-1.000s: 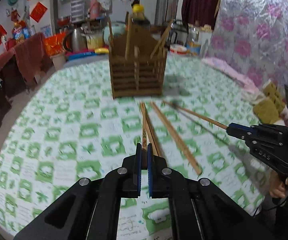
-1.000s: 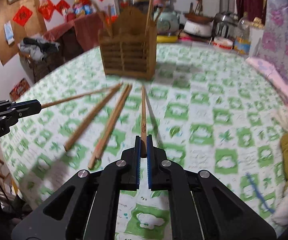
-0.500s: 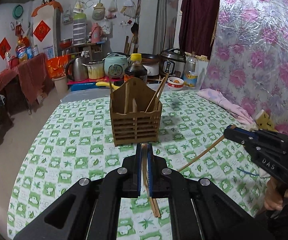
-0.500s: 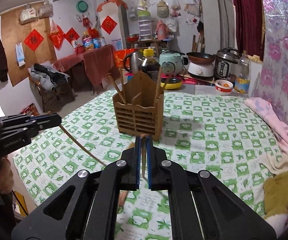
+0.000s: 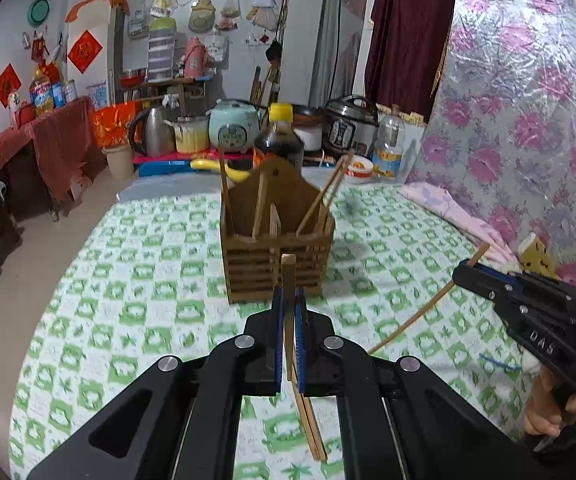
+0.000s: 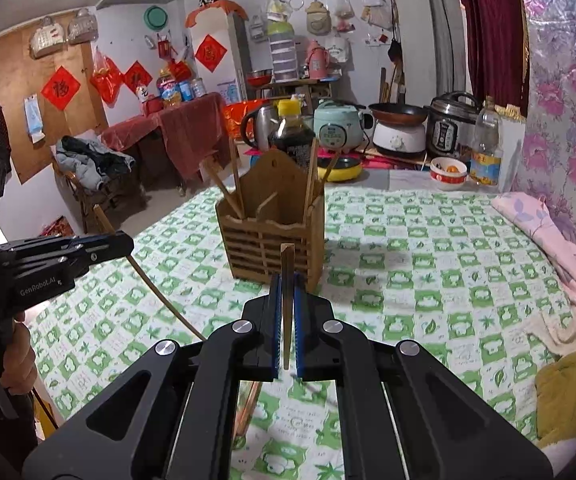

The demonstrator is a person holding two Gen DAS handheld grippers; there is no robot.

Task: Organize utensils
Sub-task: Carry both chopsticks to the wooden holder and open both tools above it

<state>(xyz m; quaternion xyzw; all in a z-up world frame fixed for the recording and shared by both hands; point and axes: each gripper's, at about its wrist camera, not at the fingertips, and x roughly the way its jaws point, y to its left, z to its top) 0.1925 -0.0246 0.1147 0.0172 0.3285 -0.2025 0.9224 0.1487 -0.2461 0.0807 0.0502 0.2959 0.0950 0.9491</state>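
A wooden slatted utensil holder [image 5: 247, 264] [image 6: 247, 248] stands upright on the green-checked table, with several chopsticks leaning in its compartments. My left gripper [image 5: 288, 296] is shut on a chopstick [image 5: 288, 270] whose end pokes up in front of the holder. My right gripper [image 6: 286, 284] is likewise shut on a chopstick [image 6: 287, 264]. Each gripper shows in the other's view, raised above the table: the right gripper [image 5: 464, 272] with its long chopstick [image 5: 416, 316] slanting down, the left gripper [image 6: 125, 242] with its chopstick [image 6: 159, 292]. Two loose chopsticks [image 5: 310, 424] lie on the cloth below.
A dark sauce bottle [image 5: 279, 140] stands right behind the holder. A pink cloth [image 6: 548, 232] and a yellow cloth [image 6: 560, 392] lie along the table's right side. Rice cookers, a kettle and a bowl [image 6: 448, 170] crowd the far counter. A hand [image 5: 544, 412] grips the right tool.
Both grippers have risen from the table, each lifting a chopstick off the cloth. The views have tilted up, so the holder now sits lower and more of the room shows.
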